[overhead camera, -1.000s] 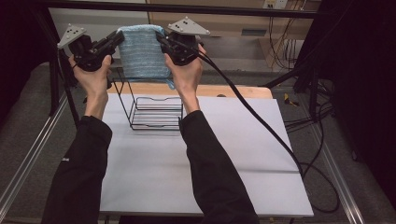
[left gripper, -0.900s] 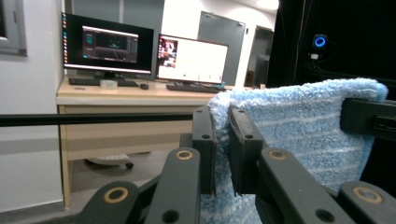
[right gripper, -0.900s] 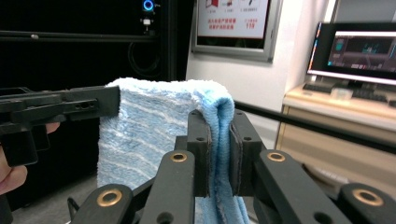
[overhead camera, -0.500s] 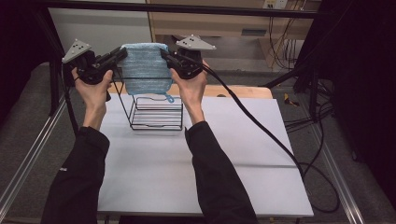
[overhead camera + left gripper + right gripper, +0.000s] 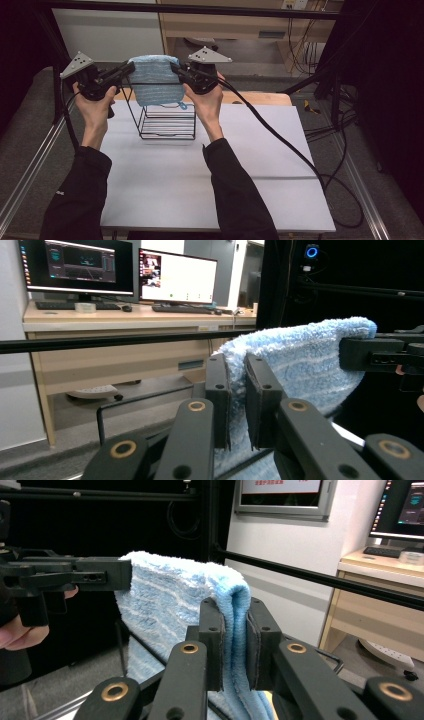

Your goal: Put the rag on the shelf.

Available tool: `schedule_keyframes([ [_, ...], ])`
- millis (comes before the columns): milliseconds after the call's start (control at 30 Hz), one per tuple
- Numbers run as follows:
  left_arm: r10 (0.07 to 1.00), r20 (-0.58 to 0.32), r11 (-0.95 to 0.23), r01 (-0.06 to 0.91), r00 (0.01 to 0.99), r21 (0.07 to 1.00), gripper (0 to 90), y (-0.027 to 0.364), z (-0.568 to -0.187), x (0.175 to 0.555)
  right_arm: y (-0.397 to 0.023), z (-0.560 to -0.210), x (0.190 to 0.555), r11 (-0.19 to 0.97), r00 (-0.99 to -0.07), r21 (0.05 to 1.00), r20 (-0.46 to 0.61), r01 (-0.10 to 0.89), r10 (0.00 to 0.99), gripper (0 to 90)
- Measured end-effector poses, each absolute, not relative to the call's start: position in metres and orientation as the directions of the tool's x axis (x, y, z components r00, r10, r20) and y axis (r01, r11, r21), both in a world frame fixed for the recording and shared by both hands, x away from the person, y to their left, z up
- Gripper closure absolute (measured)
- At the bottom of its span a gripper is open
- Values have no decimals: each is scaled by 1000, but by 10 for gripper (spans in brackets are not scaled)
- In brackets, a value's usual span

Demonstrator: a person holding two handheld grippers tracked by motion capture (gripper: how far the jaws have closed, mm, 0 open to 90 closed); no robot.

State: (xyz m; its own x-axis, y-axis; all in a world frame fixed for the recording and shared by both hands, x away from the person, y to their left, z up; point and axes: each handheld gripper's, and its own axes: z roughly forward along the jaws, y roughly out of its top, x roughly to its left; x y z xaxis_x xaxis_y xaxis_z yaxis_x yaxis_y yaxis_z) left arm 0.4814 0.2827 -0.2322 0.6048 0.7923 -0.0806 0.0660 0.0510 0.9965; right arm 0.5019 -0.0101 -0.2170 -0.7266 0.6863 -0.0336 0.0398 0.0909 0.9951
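Towel (image 5: 156, 80) hangs over the wire rack (image 5: 167, 120) near the desk's far edge; my left gripper (image 5: 125, 71) and right gripper (image 5: 176, 70) each pinch a top corner.

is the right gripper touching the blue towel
Touching: in the right gripper view the right gripper has both jaws pressed on a fold of the blue towel.

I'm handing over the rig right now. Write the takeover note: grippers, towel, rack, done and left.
Left gripper: shut on the blue towel's left edge.
Right gripper: shut on its right edge.
Towel: folded, stretched between both grippers, hanging above the black wire rack on the white table.
Done: towel gripped at both ends and held over the rack.
Left: probably lower it so it drapes over the rack's top bar, then open both jaws.
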Motion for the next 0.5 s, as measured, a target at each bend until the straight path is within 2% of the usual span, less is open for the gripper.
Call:
schedule_keyframes([
  [500,760,-46,-16,90,648,996,814,287,-237,460,-17,-224,488,151,-769,987,-53,57,637,796],
])
